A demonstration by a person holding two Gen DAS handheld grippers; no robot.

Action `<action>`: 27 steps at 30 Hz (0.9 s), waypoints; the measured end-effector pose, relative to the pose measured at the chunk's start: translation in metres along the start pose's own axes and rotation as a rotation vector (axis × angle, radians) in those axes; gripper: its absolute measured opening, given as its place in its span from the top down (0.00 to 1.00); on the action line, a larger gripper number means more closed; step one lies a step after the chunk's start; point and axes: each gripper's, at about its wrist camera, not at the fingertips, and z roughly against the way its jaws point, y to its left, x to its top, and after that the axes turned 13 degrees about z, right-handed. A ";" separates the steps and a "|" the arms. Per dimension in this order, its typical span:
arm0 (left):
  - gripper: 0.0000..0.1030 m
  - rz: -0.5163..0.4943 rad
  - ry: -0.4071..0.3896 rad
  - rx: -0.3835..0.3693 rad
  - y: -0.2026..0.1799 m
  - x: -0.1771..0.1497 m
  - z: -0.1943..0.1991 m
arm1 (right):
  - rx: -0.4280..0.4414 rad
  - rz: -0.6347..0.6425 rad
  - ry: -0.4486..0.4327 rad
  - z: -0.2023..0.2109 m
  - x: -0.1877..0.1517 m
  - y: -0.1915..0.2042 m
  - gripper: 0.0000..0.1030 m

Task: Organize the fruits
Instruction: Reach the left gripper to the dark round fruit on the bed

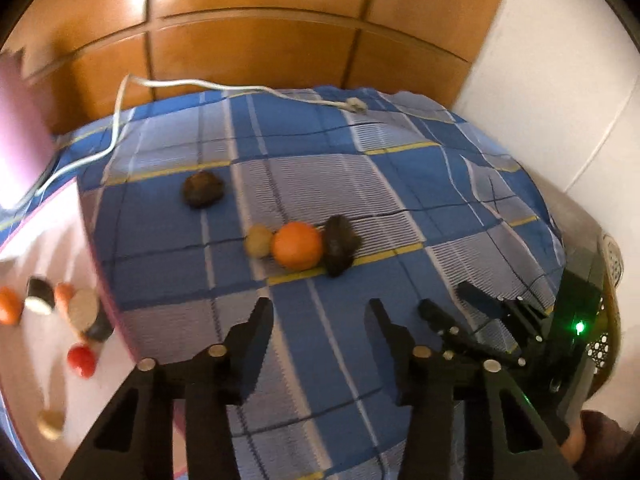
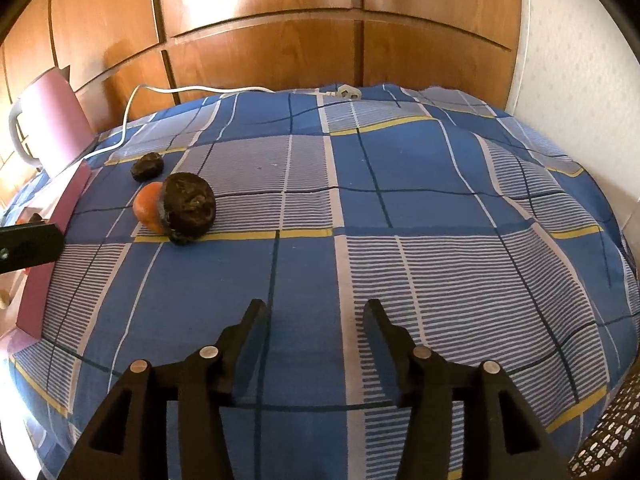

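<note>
An orange [image 1: 297,246] lies on the blue checked bedspread [image 1: 360,184], between a small yellowish fruit [image 1: 259,241] and a dark wrinkled fruit [image 1: 339,245]. A second dark fruit [image 1: 202,189] sits farther back. My left gripper [image 1: 320,312] hovers just short of this group, open, with nothing between its fingers. My right gripper [image 1: 446,300] shows at the right. In the right wrist view the right gripper [image 2: 316,312] is open over bare cloth, with the orange [image 2: 149,207] and the dark fruit [image 2: 188,206] far to its left.
A pale pink tray [image 1: 52,232] at the left holds several fruits, among them a red one [image 1: 82,360]. A white cable with plug [image 1: 354,105] runs along the bed's far edge. A pink box [image 2: 56,120], wooden wardrobe doors [image 2: 280,40] and a perforated basket [image 2: 608,440] border the bed.
</note>
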 end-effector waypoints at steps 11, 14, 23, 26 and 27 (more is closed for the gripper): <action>0.55 -0.167 0.016 0.000 -0.042 0.034 -0.043 | 0.022 0.011 -0.025 0.001 -0.002 0.000 0.44; 0.53 -0.168 0.041 0.000 -0.047 0.036 -0.059 | 0.023 0.017 -0.033 0.001 -0.004 0.001 0.43; 0.51 -0.194 0.065 -0.166 -0.058 0.025 -0.053 | -0.060 -0.032 -0.035 0.003 -0.008 -0.013 0.43; 0.51 -0.174 0.063 -0.151 -0.049 0.027 -0.054 | -0.099 -0.068 -0.029 0.002 -0.010 -0.022 0.43; 0.51 -0.166 0.063 -0.139 -0.047 0.027 -0.055 | -0.106 -0.075 -0.029 0.001 -0.010 -0.025 0.43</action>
